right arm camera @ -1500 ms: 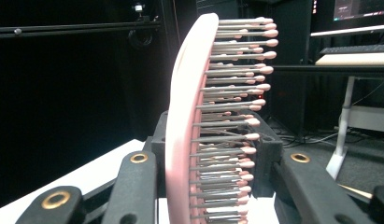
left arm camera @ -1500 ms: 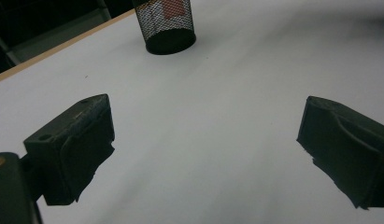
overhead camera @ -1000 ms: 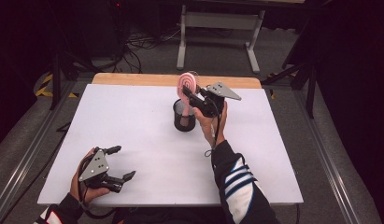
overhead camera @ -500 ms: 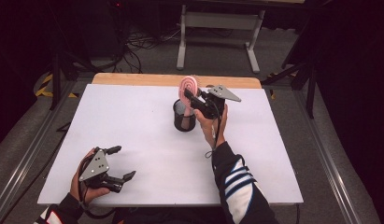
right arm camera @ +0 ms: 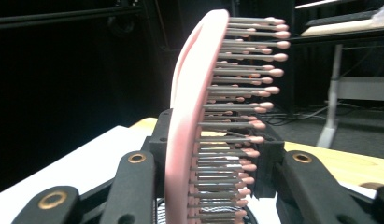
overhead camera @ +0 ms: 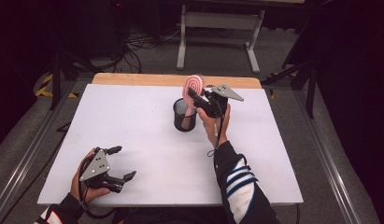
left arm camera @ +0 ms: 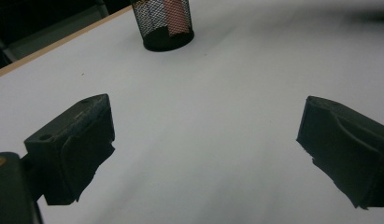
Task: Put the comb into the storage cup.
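One pink hairbrush (overhead camera: 195, 87), one black mesh cup (overhead camera: 184, 115), two grippers on a white desk (overhead camera: 147, 140).

At left, my left gripper (overhead camera: 118, 163) rests near the desk's front edge, its fingers (left arm camera: 73, 149) spread with nothing between them. Toward the centre, the cup stands upright with the brush's handle inside it. My right gripper (overhead camera: 197, 99) pinches the brush's head, fingers closed on it, above the cup. Behind the desk lie a grey floor, cables and a metal stand (overhead camera: 217, 28) in a dark room.

A white table (overhead camera: 133, 121) stands on grey floor (overhead camera: 147, 56), dark surroundings, a grey metal stand (overhead camera: 217, 21) behind.
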A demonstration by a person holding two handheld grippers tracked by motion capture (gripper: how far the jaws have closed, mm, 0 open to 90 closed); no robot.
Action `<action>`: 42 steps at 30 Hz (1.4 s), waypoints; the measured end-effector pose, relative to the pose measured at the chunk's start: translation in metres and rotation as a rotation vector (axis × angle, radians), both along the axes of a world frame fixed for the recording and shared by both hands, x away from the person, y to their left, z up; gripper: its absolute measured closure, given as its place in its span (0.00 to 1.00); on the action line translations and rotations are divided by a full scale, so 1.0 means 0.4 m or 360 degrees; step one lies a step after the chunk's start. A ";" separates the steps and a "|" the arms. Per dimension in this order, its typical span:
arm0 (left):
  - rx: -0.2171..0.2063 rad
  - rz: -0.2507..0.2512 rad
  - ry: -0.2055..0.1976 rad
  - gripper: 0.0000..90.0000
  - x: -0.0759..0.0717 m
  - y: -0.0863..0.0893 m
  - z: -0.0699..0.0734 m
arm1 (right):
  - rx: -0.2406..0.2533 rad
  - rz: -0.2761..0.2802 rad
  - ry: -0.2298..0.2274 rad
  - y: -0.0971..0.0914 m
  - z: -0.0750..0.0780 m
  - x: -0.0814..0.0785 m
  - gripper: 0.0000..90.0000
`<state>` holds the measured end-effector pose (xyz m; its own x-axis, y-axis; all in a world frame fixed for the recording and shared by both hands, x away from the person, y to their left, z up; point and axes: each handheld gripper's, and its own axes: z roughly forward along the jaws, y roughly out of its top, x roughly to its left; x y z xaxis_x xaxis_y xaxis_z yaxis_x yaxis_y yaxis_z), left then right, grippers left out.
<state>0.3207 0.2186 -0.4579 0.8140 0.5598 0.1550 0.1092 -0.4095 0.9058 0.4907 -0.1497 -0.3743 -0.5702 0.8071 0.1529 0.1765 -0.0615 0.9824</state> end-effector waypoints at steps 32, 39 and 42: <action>-0.0007 0.0004 -0.0002 0.05 -0.001 -0.001 0.003 | -0.0175 -0.0160 0.0104 -0.040 -0.025 0.022 0.52; -0.0008 0.0003 0.0010 0.05 0.002 -0.001 0.000 | -0.0172 -0.0158 0.0131 -0.046 -0.030 0.025 0.47; -0.0013 0.0003 0.0008 0.05 0.001 -0.002 0.000 | -0.0177 -0.0159 0.0144 -0.050 -0.034 0.025 0.45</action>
<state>0.3213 0.2178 -0.4578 0.8135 0.5627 0.1466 0.1143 -0.4019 0.9085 0.5008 -0.1695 -0.3877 -0.4743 0.8739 0.1064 0.2628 0.0252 0.9645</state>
